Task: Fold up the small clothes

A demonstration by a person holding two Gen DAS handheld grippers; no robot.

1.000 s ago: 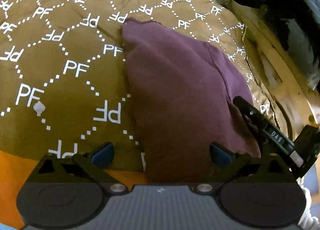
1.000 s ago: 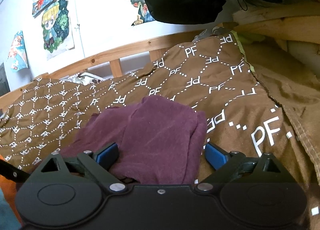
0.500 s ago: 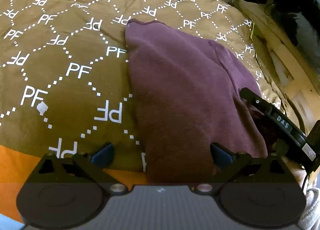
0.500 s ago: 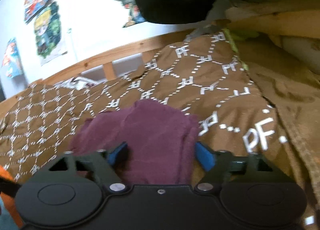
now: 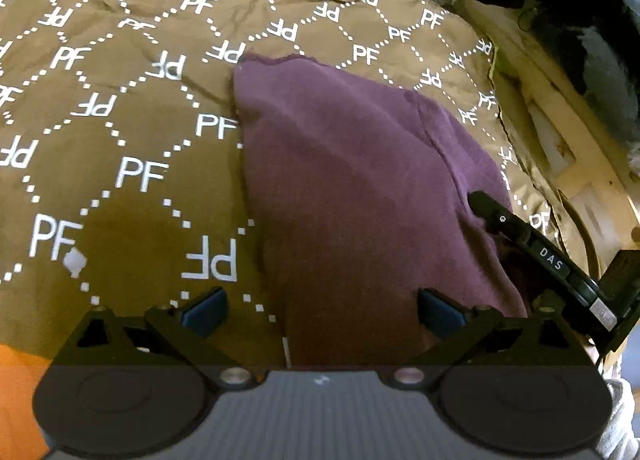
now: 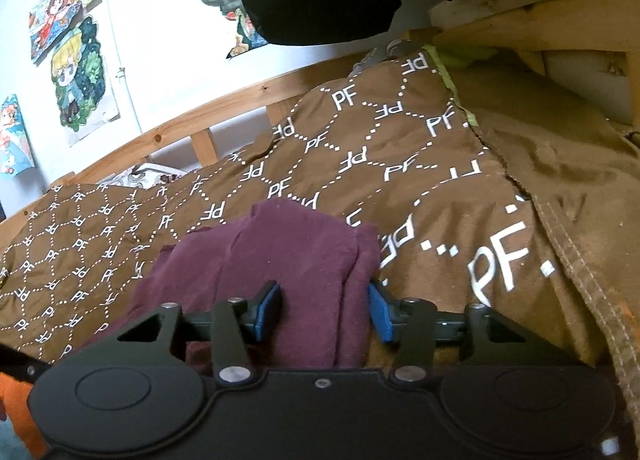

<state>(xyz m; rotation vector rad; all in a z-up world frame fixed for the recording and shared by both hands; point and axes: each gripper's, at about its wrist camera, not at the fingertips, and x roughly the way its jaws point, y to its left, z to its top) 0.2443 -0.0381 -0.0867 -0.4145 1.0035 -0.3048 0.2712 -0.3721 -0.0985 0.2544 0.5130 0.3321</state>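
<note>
Right gripper (image 6: pixel 325 310) points shallowly down over the bed; its jaws have just been closing, now half-narrowed around a bunched fold of the one dark maroon soft-knit garment (image 6: pixel 280 260), blue pads (image 6: pixel 267 310) at the cloth (firm pinch or not, cannot tell). Left gripper (image 5: pixel 320 310) tilts steeper, jaws wide, nothing between the pads, hovering at the garment's near edge. Garment lies on a brown bedspread (image 5: pixel 120 99) printed with repeated white "PF". Right gripper's finger reads "DAS" in the left view.
</note>
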